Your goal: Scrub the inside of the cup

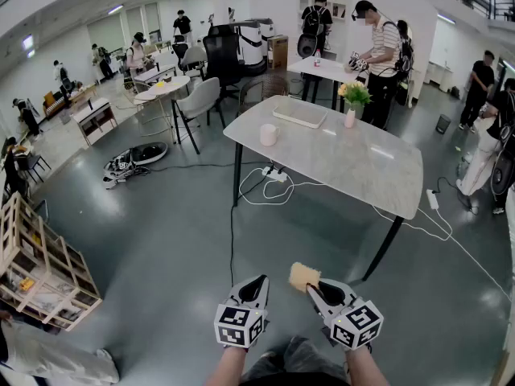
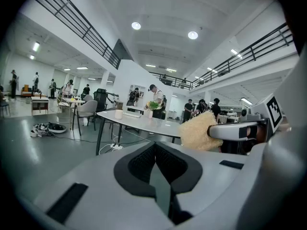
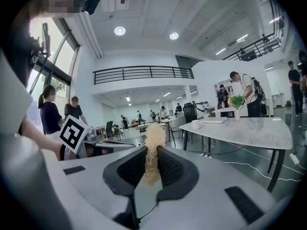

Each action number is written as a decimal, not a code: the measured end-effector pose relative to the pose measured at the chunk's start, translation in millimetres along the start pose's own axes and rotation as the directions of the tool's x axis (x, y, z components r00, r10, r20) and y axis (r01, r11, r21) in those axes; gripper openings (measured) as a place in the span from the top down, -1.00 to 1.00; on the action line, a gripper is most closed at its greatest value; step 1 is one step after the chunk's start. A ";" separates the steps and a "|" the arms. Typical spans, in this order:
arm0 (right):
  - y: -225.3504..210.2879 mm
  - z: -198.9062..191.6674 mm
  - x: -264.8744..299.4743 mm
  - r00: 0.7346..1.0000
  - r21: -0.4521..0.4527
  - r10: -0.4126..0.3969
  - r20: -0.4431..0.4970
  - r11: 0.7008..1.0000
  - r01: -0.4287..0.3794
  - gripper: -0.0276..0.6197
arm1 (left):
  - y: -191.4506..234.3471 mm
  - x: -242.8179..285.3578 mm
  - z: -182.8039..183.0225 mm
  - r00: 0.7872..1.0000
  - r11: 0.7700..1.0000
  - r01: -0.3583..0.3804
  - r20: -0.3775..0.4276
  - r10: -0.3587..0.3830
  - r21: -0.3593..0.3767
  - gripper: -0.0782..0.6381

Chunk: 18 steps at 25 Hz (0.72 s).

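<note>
A pale cup stands on the white table far ahead of me, near its left edge; it also shows small in the left gripper view and the right gripper view. Both grippers hang low over the floor, well short of the table. My right gripper is shut on a yellowish sponge, which sticks up between its pads. My left gripper is shut with nothing in it. From it I see the sponge just to the right.
On the table lie a flat white tray and a vase of flowers. Cables and a power strip run over the floor under it. A wooden crate stands at the left. Chairs, other tables and several people fill the back.
</note>
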State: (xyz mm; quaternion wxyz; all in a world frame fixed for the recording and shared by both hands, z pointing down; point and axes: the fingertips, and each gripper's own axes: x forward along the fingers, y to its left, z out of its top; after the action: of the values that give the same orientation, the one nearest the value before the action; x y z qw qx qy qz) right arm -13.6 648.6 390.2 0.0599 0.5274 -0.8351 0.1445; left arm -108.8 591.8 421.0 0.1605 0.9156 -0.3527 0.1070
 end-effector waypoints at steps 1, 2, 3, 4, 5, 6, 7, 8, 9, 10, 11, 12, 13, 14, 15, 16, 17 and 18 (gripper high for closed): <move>0.1 -0.3 -0.2 1.000 -0.001 -0.001 0.000 1.000 0.001 0.73 | -0.8 -0.2 -1.1 1.000 1.000 0.000 -0.002 0.000 0.003 0.74; 0.4 -0.6 -0.3 1.000 -0.002 -0.002 -0.001 1.000 0.002 0.73 | -1.4 -0.5 -2.0 1.000 1.000 0.001 -0.003 -0.001 0.006 0.74; 1.1 -1.0 -0.1 1.000 -0.003 -0.002 -0.002 1.000 0.002 0.73 | -1.6 -1.1 -2.6 1.000 1.000 0.001 -0.003 -0.001 0.009 0.74; 2.2 -1.4 0.3 1.000 -0.005 -0.001 -0.003 1.000 0.001 0.73 | -1.3 -2.0 -2.9 1.000 1.000 0.000 -0.003 0.000 0.010 0.74; 3.2 -1.6 0.8 1.000 -0.007 0.000 -0.005 1.000 0.000 0.73 | -0.8 -2.8 -2.6 1.000 1.000 -0.001 -0.001 0.001 0.010 0.74; 3.7 -1.4 1.5 1.000 -0.008 0.001 -0.007 1.000 -0.001 0.73 | -0.1 -3.1 -1.7 1.000 1.000 -0.001 0.000 0.001 0.011 0.74; 3.7 -0.7 2.5 1.000 -0.009 0.002 -0.008 1.000 -0.002 0.73 | 0.5 -3.0 -0.3 1.000 1.000 -0.002 0.002 0.002 0.013 0.74; 3.3 0.2 3.6 1.000 -0.010 0.003 -0.008 1.000 -0.003 0.73 | 1.3 -2.7 1.3 1.000 1.000 -0.003 0.003 0.003 0.015 0.74; 2.9 1.1 5.0 1.000 -0.010 0.003 -0.009 1.000 -0.003 0.73 | 2.4 -2.5 2.7 1.000 1.000 -0.003 0.005 0.003 0.016 0.74; 2.6 1.7 6.7 1.000 -0.010 0.002 -0.008 1.000 -0.002 0.73 | 4.0 -2.5 3.5 1.000 1.000 -0.004 0.007 0.004 0.016 0.74; 2.4 2.3 8.2 1.000 -0.008 -0.003 -0.007 1.000 0.003 0.73 | 5.9 -3.1 3.8 1.000 1.000 -0.005 0.009 0.005 0.014 0.74; 2.3 2.9 9.3 1.000 -0.005 -0.009 -0.004 1.000 0.009 0.73 | 7.8 -4.1 3.8 1.000 1.000 -0.006 0.011 0.006 0.011 0.74; 2.2 3.5 9.7 1.000 0.000 -0.016 -0.001 1.000 0.016 0.73 | 9.1 -5.3 3.3 1.000 1.000 -0.007 0.012 0.007 0.007 0.74; 1.9 3.5 9.4 1.000 0.004 -0.021 0.003 1.000 0.021 0.73 | 9.8 -6.1 2.1 1.000 1.000 -0.007 0.014 0.007 0.002 0.74; 1.3 2.8 8.9 1.000 0.009 -0.024 0.006 1.000 0.024 0.73 | 10.2 -6.3 0.3 1.000 1.000 -0.007 0.015 0.007 -0.003 0.74; 0.2 1.6 8.8 1.000 0.015 -0.026 0.007 1.000 0.026 0.73 | 10.7 -5.7 -1.7 1.000 1.000 -0.007 0.014 0.007 -0.006 0.74; -1.0 0.5 8.9 1.000 0.023 -0.029 0.006 0.999 0.028 0.73 | 11.0 -4.5 -3.4 1.000 1.000 -0.006 0.008 0.006 -0.007 0.74; -2.4 -0.4 9.1 0.999 0.032 -0.031 0.004 0.999 0.031 0.73 | 11.3 -3.3 -4.7 1.000 1.000 -0.004 0.001 0.004 -0.006 0.74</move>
State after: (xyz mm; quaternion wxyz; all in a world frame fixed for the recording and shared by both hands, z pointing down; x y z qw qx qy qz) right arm -15.4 639.9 393.2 0.0518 0.5417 -0.8244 0.1559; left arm -119.2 587.6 426.7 0.1628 0.9144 -0.3551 0.1060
